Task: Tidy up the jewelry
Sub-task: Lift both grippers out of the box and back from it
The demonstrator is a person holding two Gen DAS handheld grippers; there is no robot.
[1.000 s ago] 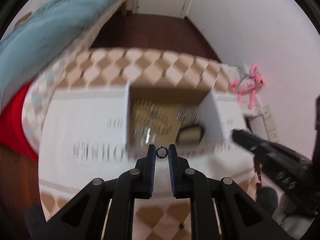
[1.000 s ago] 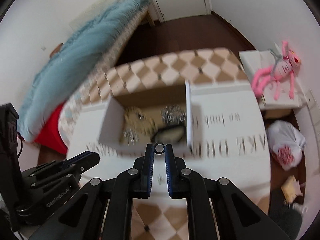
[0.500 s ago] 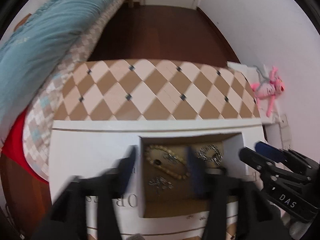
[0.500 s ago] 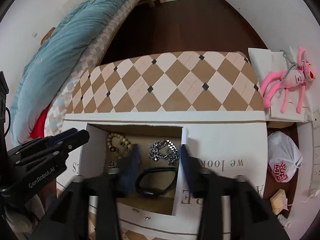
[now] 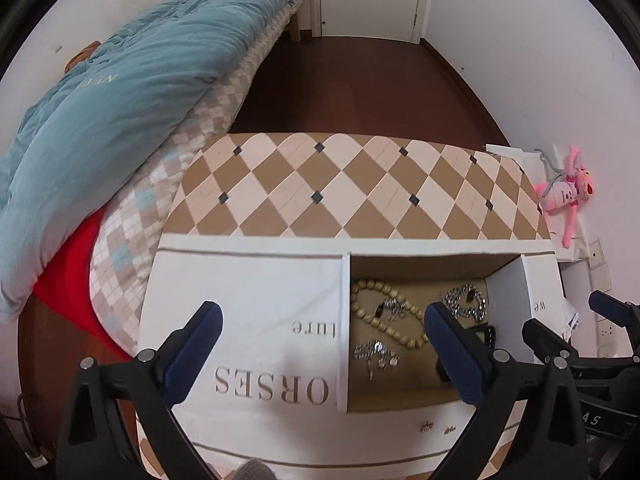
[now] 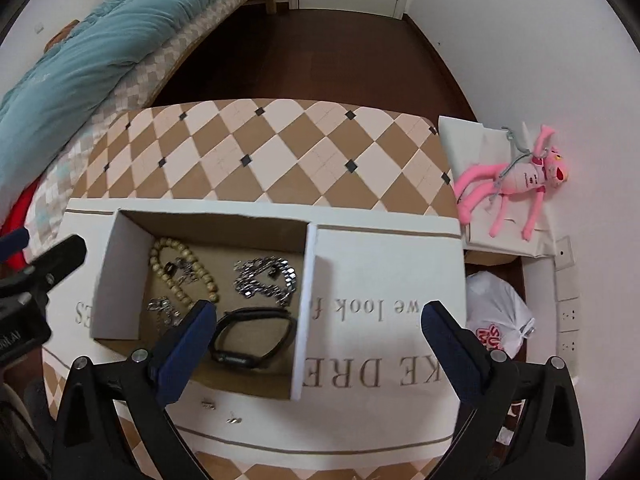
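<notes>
An open white cardboard box (image 6: 312, 280) with brown inside stands on a checkered table (image 6: 280, 152). In it lie a beige bead bracelet (image 6: 172, 264), a silver chain (image 6: 264, 280), a black band (image 6: 252, 340) and a small silver piece (image 6: 160, 306). The box also shows in the left wrist view (image 5: 342, 320), with the beads (image 5: 380, 316) and the chain (image 5: 464, 300). Two small earrings (image 6: 220, 412) lie on the box's front flap. My left gripper (image 5: 320, 316) and right gripper (image 6: 320, 316) are both wide open and empty, above the box's near side.
A bed with a teal duvet (image 5: 120, 100) runs along the left. A pink plush toy (image 6: 516, 184) lies on a white box at the right. A white plastic bag (image 6: 496, 320) sits on the floor at the right. Dark wood floor (image 6: 300, 52) lies beyond the table.
Both grippers were shut on small rings a second ago. Both have opened wide and lifted back from the box. The rings are no longer between the fingers.
</notes>
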